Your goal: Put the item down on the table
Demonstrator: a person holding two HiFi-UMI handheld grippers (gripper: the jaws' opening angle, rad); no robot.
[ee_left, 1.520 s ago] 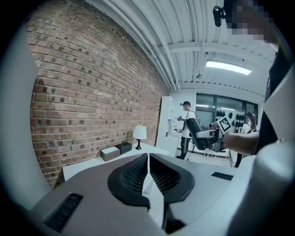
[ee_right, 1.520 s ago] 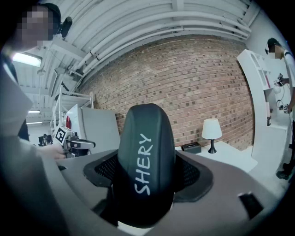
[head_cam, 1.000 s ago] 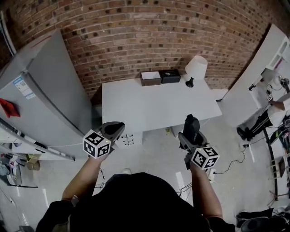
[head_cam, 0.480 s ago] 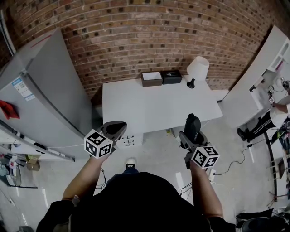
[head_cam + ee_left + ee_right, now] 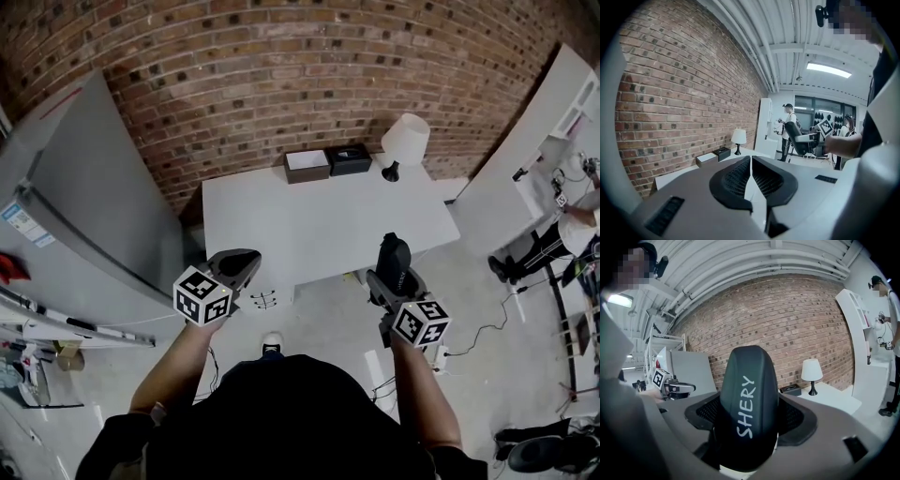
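Observation:
A black oblong case (image 5: 748, 401) printed "SHERY" stands upright between the jaws of my right gripper (image 5: 749, 420), which is shut on it. In the head view the same case (image 5: 394, 251) pokes out of the right gripper (image 5: 393, 262), held over the floor just short of the white table's (image 5: 319, 225) front edge. My left gripper (image 5: 236, 264) hangs level with it off the table's front left corner. Its jaws (image 5: 750, 174) are shut with nothing between them.
At the table's far edge by the brick wall stand a brown box (image 5: 305, 165), a black box (image 5: 348, 157) and a white lamp (image 5: 403, 141). A grey fridge (image 5: 84, 206) is at the left, a white cabinet (image 5: 525, 169) at the right. Cables lie on the floor.
Both grippers keep their pose and the case stays gripped. The view has shifted slightly and a shoe now shows on the floor below the grippers.

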